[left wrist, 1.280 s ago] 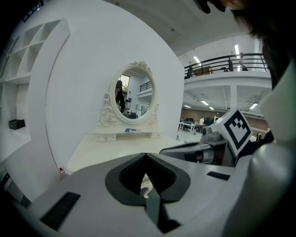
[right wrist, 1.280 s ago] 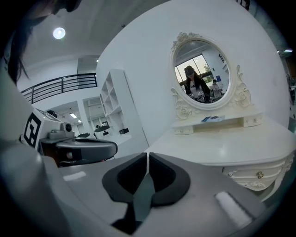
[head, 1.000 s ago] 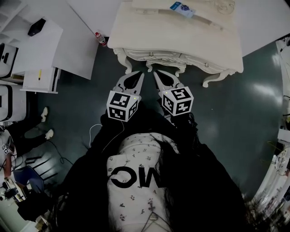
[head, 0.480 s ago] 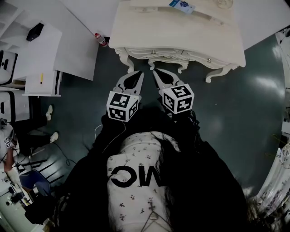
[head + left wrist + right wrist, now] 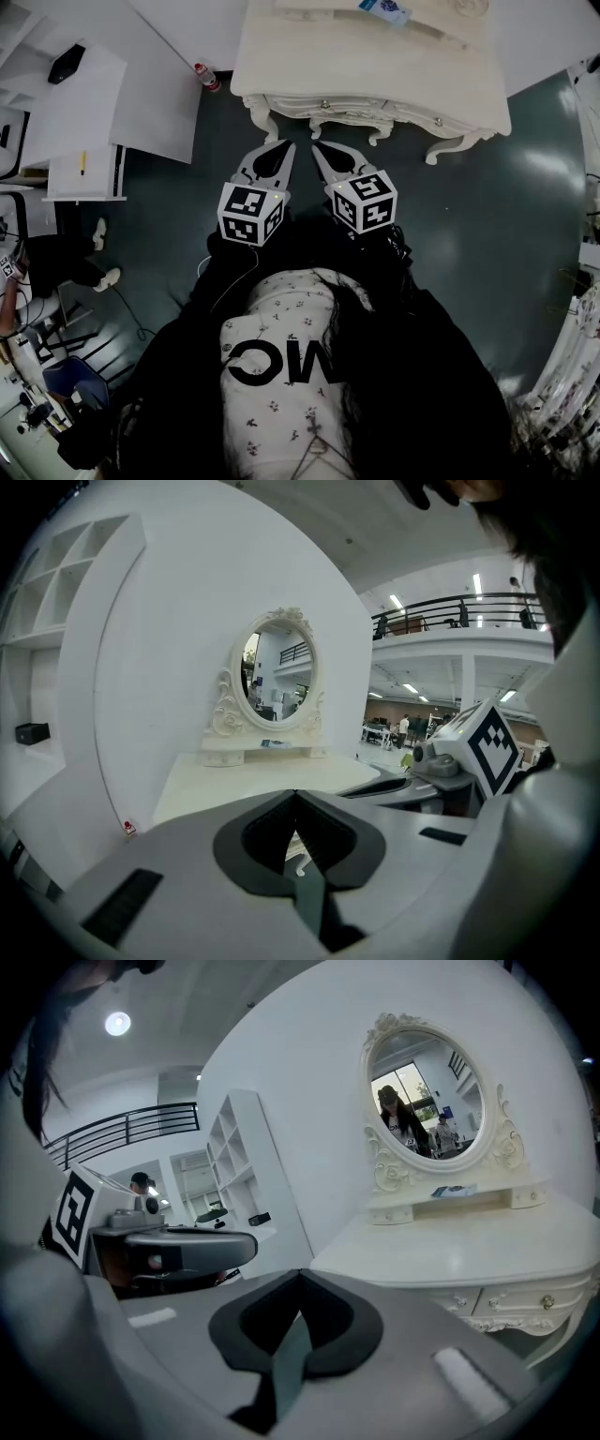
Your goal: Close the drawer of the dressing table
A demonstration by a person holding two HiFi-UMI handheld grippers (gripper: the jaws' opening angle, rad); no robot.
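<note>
The left hand-held gripper (image 5: 288,145) and right hand-held gripper (image 5: 315,146) hang empty, jaws together, near the drawer (image 5: 375,106) in the counter (image 5: 375,56) front, which looks flush, so any last push should land squarely on its face.

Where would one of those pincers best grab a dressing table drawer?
Probably by a small round knob on the drawer front of the dressing table: it sticks out toward the person, so the right hand-held gripper would come straight from the front, jaws either side.
</note>
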